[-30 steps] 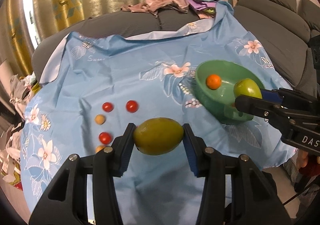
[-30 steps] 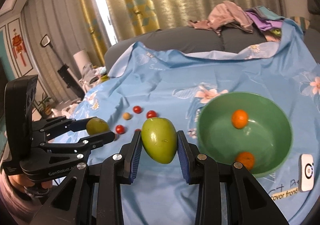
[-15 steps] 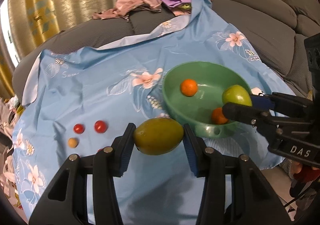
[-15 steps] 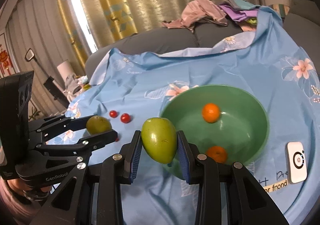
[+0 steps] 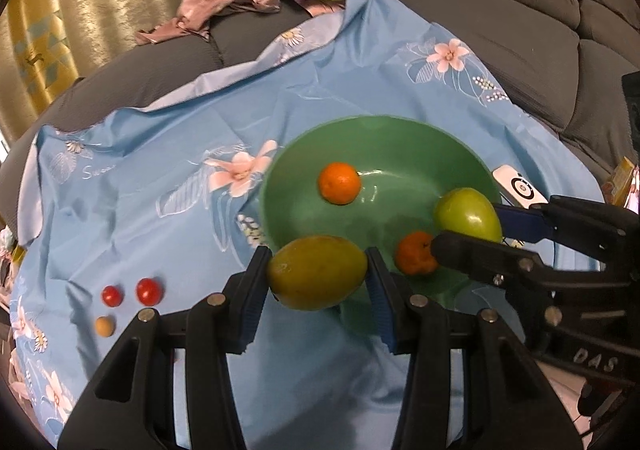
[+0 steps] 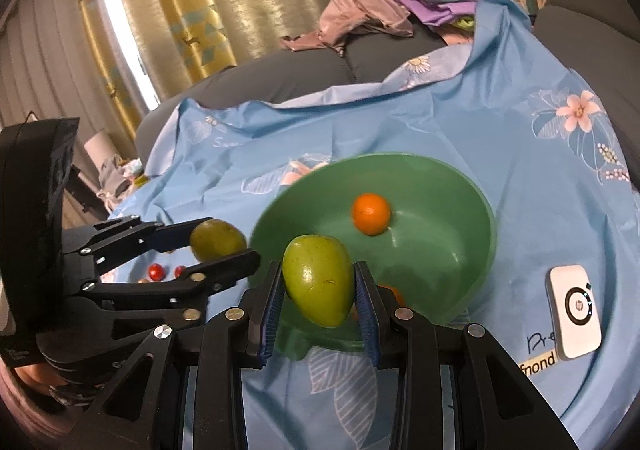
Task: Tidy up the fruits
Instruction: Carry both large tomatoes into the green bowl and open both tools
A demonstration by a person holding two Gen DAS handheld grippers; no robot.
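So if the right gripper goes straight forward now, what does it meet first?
Probably the green bowl: the right gripper, shut on a green mango, points at its near rim, with an orange lying further inside. Depth is hard to judge here.

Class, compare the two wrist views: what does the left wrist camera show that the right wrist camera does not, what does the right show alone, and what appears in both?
Left wrist only: the small tan round fruit on the cloth, and the second orange tangerine in full.

Right wrist only: the white cylindrical lamp by the curtains.

Both: the green plastic bowl, the far orange tangerine, two red cherry tomatoes, the white rectangular device, the left tongs shut on a yellow-green mango, and the right tongs shut on a bright green mango.
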